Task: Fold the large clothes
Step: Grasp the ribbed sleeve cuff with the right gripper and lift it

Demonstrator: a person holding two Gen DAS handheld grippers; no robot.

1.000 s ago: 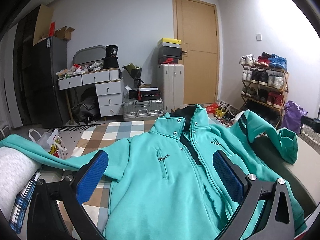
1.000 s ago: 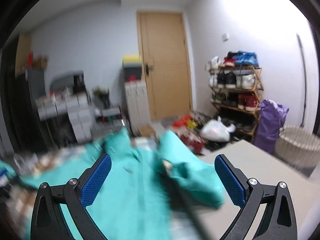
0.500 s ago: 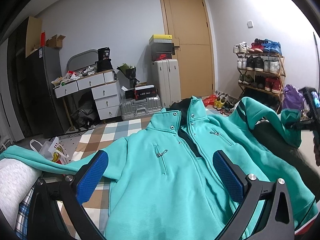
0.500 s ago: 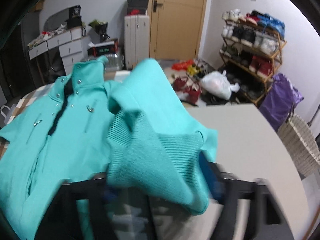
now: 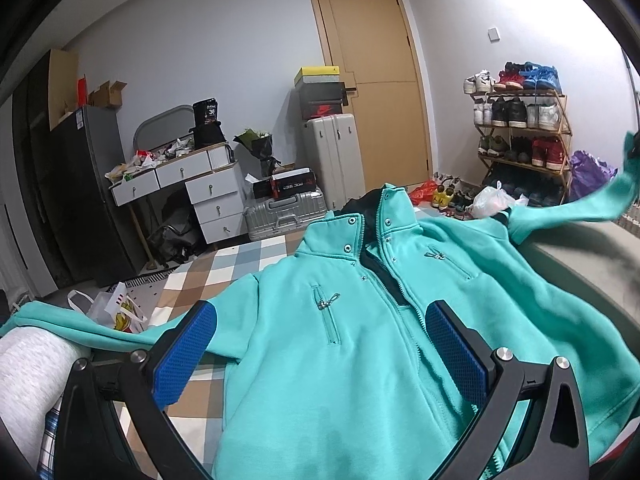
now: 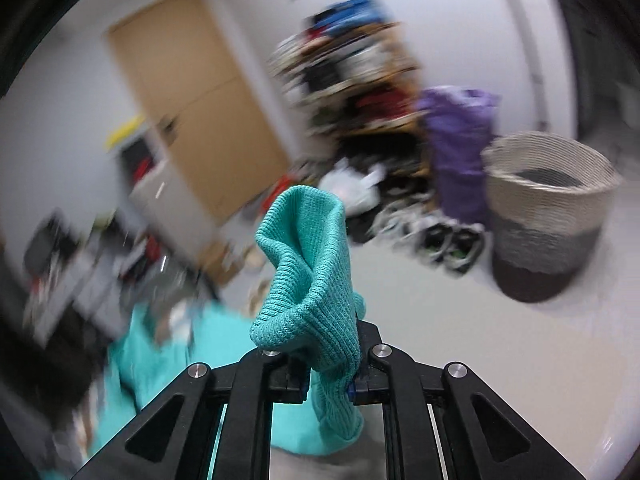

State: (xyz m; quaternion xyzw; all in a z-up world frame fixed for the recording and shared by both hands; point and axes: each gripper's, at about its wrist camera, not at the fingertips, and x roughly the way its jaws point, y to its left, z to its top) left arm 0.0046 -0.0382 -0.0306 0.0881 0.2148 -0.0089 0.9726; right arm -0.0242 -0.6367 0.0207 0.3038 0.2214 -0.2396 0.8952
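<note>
Left wrist view: one teal zip-front fleece jacket point(image 5: 360, 344) lies lengthwise, collar toward the door; left gripper point(image 5: 320, 352) gapes empty above it. Right gripper point(image 6: 328, 384), jaws just closing, pinches its ribbed cuff point(image 6: 308, 280).

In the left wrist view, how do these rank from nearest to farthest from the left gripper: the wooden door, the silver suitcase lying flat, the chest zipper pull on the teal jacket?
Measured from the left gripper:
1. Chest zipper pull on the teal jacket, just ahead between the fingers.
2. Silver suitcase, flat on the floor beyond the bed, centre-left.
3. Wooden door, in the back wall, upper centre.
</note>
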